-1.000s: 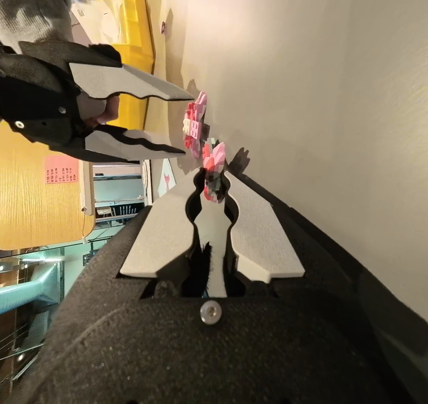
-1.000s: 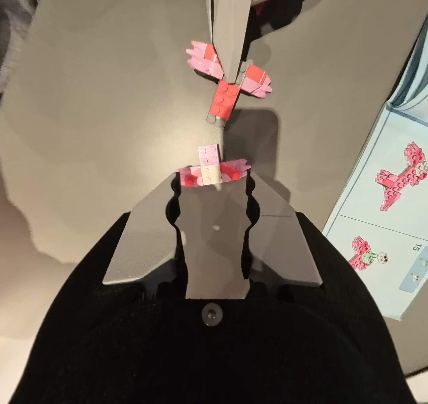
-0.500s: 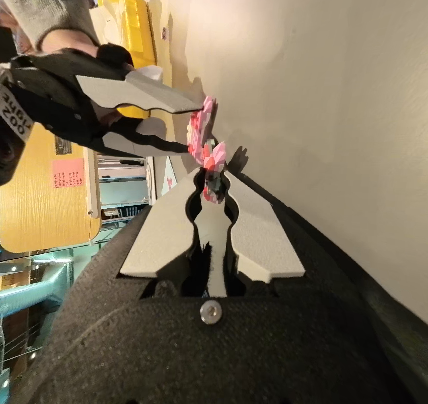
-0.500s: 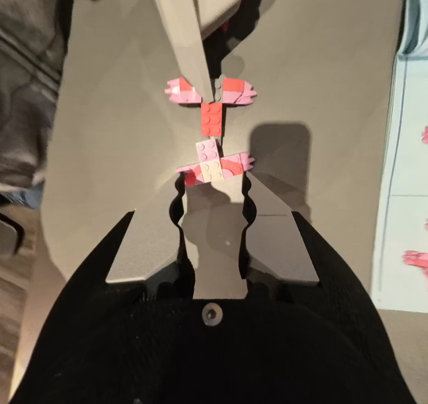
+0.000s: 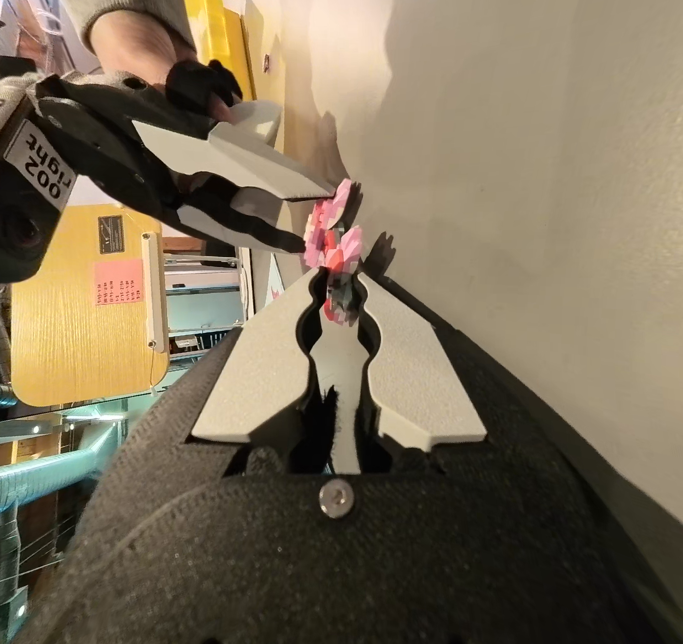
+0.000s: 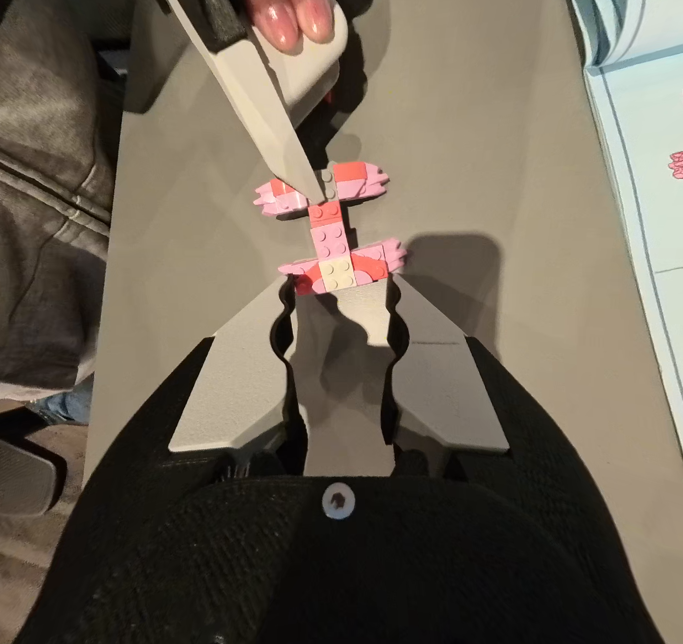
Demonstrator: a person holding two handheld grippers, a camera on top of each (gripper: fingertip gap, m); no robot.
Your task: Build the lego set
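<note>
Left wrist view: left gripper (image 5: 338,279) clamped on a pink and red winged lego piece (image 5: 342,275), held against the grey bench (image 5: 517,146). Right gripper (image 5: 318,223) seen farther off, gripping a second winged lego piece (image 5: 325,220) by its two ends, this piece pressed against the first. Yellow bin (image 5: 218,35) near the far bench edge. Right wrist view: right gripper (image 6: 340,282) clenched on the nearer winged piece (image 6: 342,268); its pink plate lapped over the red plate of the farther piece (image 6: 325,192), pinched by the left gripper (image 6: 319,192). Instruction booklet (image 6: 646,183) along the right bench edge.
</note>
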